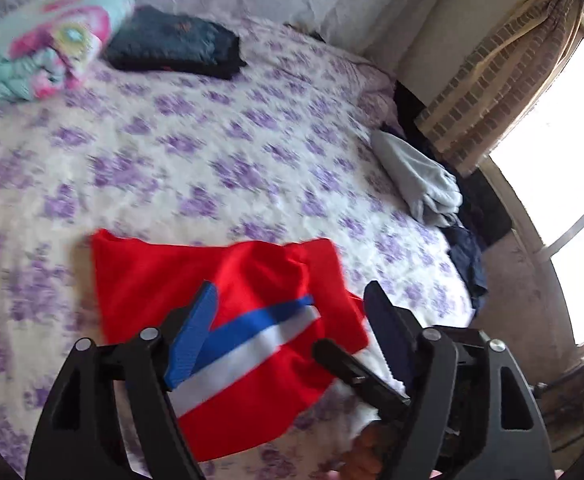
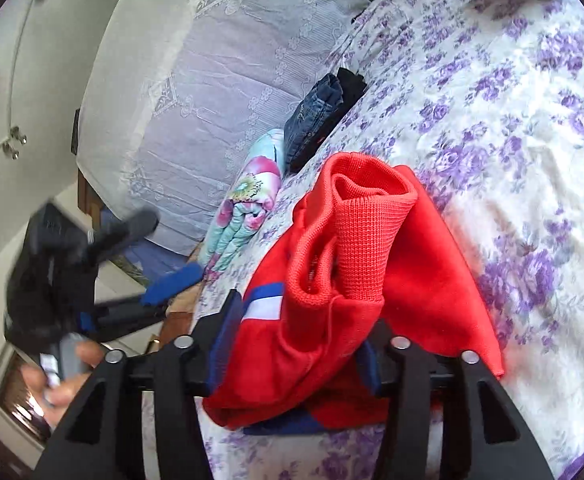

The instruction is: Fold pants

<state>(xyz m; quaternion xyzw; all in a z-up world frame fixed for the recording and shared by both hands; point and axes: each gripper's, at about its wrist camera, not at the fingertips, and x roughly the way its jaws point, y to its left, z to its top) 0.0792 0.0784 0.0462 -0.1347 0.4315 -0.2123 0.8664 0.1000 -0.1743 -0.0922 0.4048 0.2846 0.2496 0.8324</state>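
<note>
Clamped in the right gripper point(image 2: 292, 344), one pair of red pants point(image 2: 372, 264) lay bunched near the bed point(image 1: 211, 152) edge. One left gripper point(image 1: 287, 320) hovered spread wide above them, beside two folded piles on an otherwise roomy sheet.

The red pants point(image 1: 227, 280) lie on the bed, bunched and partly folded, just in front of the left gripper point(image 1: 292, 320) and below its spread fingers. A blue and white stripe point(image 1: 251, 332) runs slanted across the cloth between those fingers. At the right gripper point(image 2: 296, 344) the cloth sits between the fingers, and a ribbed cuff point(image 2: 356, 216) rises just ahead of them, open like a tube.
</note>
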